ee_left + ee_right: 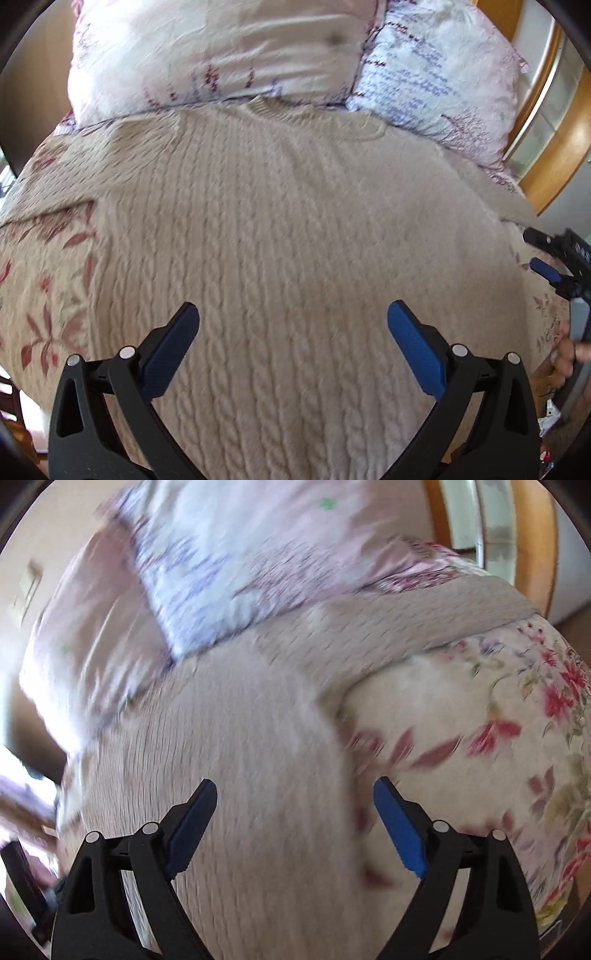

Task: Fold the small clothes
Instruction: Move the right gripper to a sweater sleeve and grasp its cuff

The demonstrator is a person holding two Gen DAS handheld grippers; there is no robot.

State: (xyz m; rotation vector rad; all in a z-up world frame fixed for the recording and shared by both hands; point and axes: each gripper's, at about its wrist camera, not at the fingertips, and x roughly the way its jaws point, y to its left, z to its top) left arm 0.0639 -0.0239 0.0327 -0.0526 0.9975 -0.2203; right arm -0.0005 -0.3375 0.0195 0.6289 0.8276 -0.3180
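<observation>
A cream cable-knit sweater point(288, 229) lies flat on a floral bedspread point(48, 280), collar toward the pillows. My left gripper point(293, 314) hovers open over its lower body, holding nothing. My right gripper point(295, 794) is open and empty above the sweater's right side point(236, 738), near where the right sleeve point(388, 627) stretches out to the side. The right gripper also shows at the right edge of the left wrist view point(554, 258). The right wrist view is motion-blurred.
Two pale floral pillows point(221, 55) point(436, 66) lie beyond the collar. A wooden frame point(554, 147) stands at the far right. The bedspread point(498, 720) drops off at the right bed edge.
</observation>
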